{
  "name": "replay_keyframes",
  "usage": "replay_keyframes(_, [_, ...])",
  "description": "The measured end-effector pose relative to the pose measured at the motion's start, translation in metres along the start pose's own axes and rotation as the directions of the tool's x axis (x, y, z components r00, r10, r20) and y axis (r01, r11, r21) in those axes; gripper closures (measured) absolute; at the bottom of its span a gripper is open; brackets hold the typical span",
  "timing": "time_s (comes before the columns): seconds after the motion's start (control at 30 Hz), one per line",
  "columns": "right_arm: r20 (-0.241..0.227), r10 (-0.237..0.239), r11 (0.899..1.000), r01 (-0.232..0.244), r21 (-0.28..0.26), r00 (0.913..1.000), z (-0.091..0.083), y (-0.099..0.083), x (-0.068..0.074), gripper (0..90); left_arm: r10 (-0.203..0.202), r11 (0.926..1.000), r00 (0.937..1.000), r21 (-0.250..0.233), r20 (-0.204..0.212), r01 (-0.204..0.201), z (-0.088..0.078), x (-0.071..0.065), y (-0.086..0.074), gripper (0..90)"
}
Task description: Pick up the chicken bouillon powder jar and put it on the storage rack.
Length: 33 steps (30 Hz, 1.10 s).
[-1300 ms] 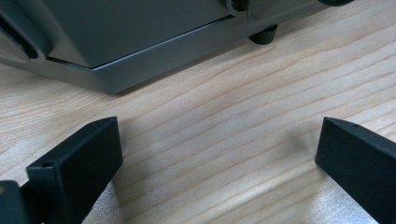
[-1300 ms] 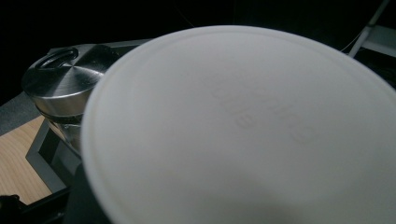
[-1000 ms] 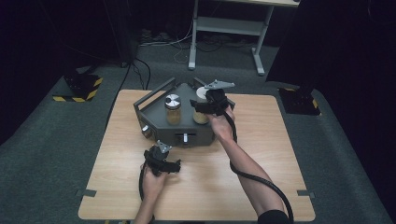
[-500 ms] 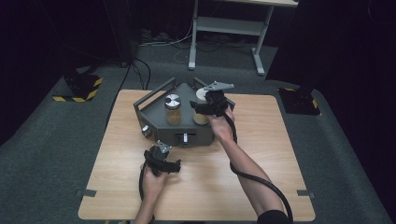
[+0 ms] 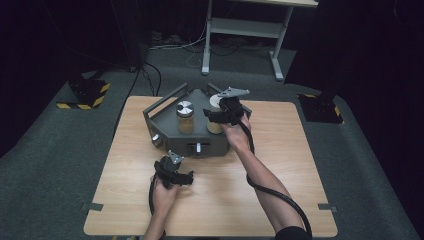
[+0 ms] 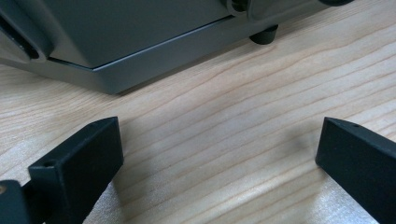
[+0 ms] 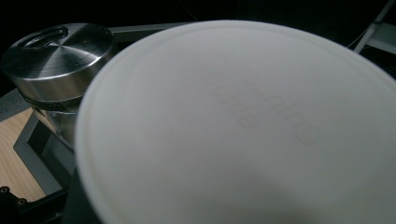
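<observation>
**A:** Checking fingers first. The right gripper [image 5: 216,118] is clenched. Its pads are hidden under the white lid [image 7: 243,126], so it reads as a grip on the white-lidded jar [image 5: 215,126] just below the lid.

**B:** And the left?

**A:** The left gripper [image 6: 219,154] is released and holds nothing. Its fingers [image 6: 79,163] are spread wide over bare wood, at 7 o'clock from the grey tray [image 5: 210,142].

**B:** Where's the jar?

**A:** It stands in the tray, at 3 o'clock from the steel-lidded jar [image 5: 185,117], and the two are just beside each other.

**B:** Risks?

**A:** Likely a slip, since the glass is smooth and the hold sits high. If the jar tilts on the lift, it could drop back into the tray. It could also knock its neighbour at 9 o'clock because they're so close. The tray may drag or lift with the jar, as the left gripper isn't bracing it. If the grip is really on the lid, the lid could pop off and the contents spill.

**B:** Counts?

**A:** Two jars, one with a white lid and one with a steel lid. One tray, two grippers and one table [image 5: 280,200].
</observation>
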State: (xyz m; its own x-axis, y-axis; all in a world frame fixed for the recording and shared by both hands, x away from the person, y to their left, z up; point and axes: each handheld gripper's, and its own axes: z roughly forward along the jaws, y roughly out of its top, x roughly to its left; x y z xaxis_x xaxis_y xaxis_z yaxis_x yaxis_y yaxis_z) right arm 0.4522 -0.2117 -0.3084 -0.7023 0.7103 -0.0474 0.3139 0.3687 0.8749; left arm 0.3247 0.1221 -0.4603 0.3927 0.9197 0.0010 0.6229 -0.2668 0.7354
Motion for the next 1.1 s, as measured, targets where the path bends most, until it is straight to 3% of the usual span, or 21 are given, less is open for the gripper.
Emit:
replay_keyframes(0.13, [0.004,-0.003,1.0,0.003,0.008,1.0,0.0,0.001,0.001,32.9,0.0,1.0,1.0,0.0,-0.001,0.0,0.0,0.0,0.0,0.6])
replay_keyframes(0.37, [0.033,-0.015,1.0,0.015,0.009,0.9993,-0.003,-0.002,0.005,15.0,-0.002,1.0,1.0,0.0,0.001,0.002,0.0,0.0,0.0,0.6])
replay_keyframes(0.5, [0.02,-0.005,1.0,0.004,0.007,0.9998,-0.006,-0.003,0.001,10.3,-0.002,1.0,1.0,0.0,0.0,0.002,0.0,0.0,0.0,0.6])
replay_keyframes(1.1, [-0.01,0.004,1.0,-0.004,-0.002,0.9999,-0.027,-0.02,-0.015,7.6,0.001,1.0,1.0,0.001,0.001,-0.001,0.0,0.0,0.0,0.6])
